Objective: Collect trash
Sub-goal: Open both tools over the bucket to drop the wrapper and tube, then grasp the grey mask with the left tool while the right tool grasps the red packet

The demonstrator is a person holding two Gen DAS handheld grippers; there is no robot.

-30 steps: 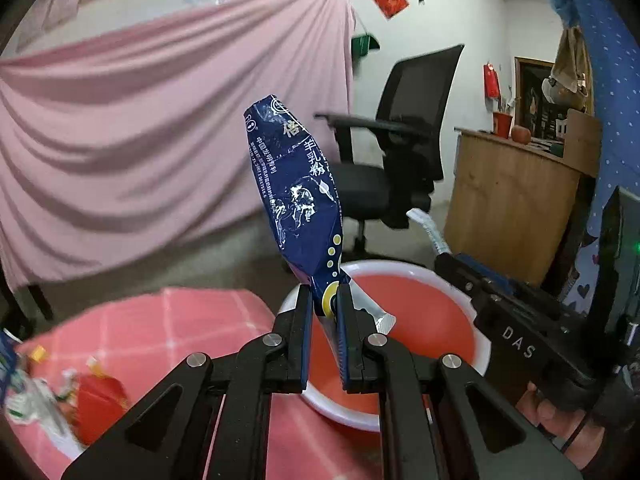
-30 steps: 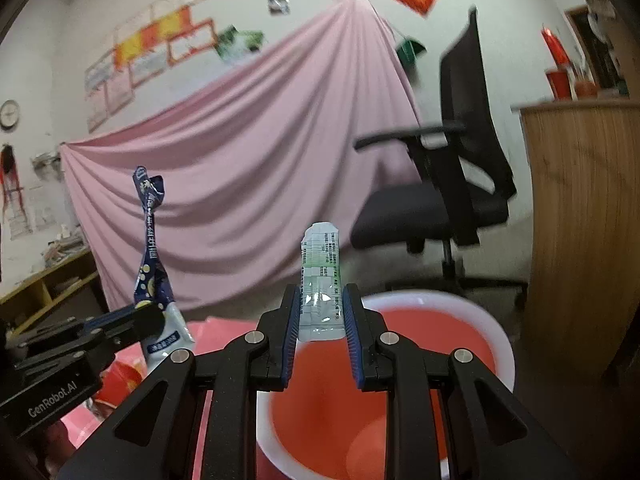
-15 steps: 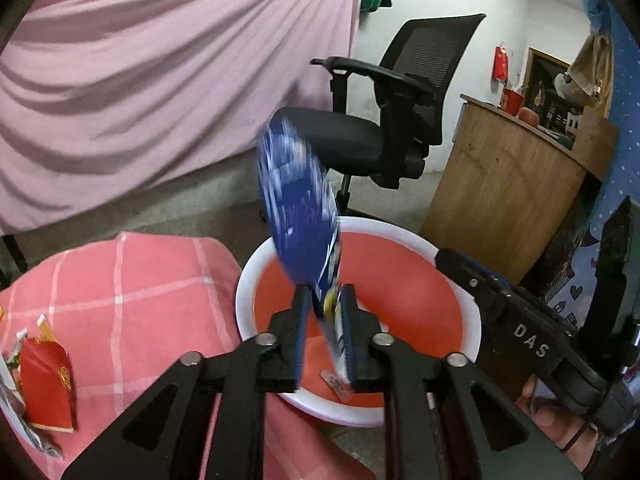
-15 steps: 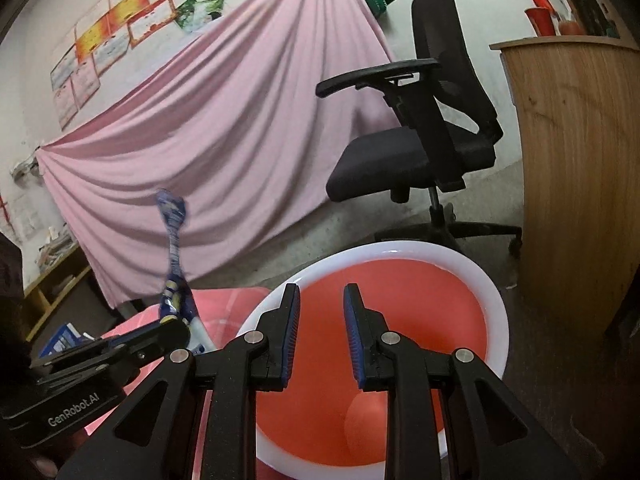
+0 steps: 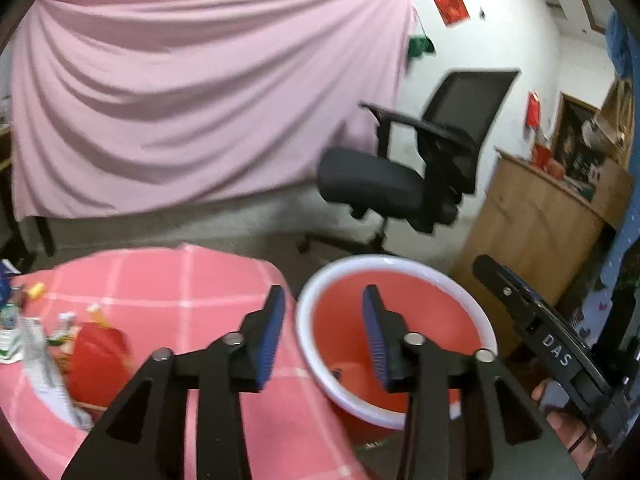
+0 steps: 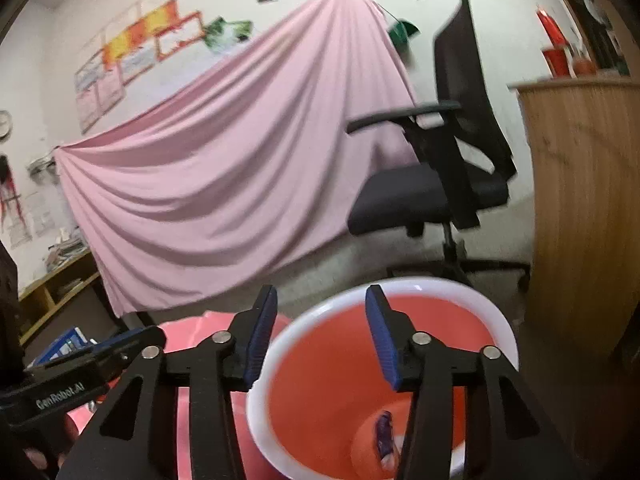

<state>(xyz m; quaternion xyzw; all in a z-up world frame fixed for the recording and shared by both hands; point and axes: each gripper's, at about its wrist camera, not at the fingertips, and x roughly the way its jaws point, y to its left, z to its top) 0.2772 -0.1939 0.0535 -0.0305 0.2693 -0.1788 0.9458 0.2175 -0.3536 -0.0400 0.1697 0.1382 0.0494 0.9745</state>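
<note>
Left wrist view: left gripper (image 5: 323, 332) above the near rim of the red basin (image 5: 416, 270), jaws opening, nothing between the blue pads. To the left, table under a pink checked cloth (image 5: 192, 280), touching or just beside the basin's white rim; cannot tell which. On the cloth's left part, loose trash: a red packet (image 5: 96, 354), a white printed wrapper (image 5: 40, 356), small yellow and white scraps (image 5: 36, 290) nearer the far edge. Inside the basin, low on the wall beside the right pad, a small dark shape, too blurred to name. At far right, right gripper (image 5: 536, 320) seen from the side, marked DAS, with a hand (image 5: 560, 420) beneath it.

Right wrist view: right gripper (image 6: 320, 328) over the same basin (image 6: 460, 292), jaws opening, nothing between the pads. Deep in the basin, a blue wrapper (image 6: 384, 434) lying near the bottom, partly hidden behind the right finger. At lower left, left gripper (image 6: 140, 338) seen from the side, marked GenRobot.AI, over the cloth's edge.

Behind all this: draped pink sheet (image 6: 240, 160), black office chair (image 6: 448, 168), wooden counter (image 6: 584, 200) at right.
</note>
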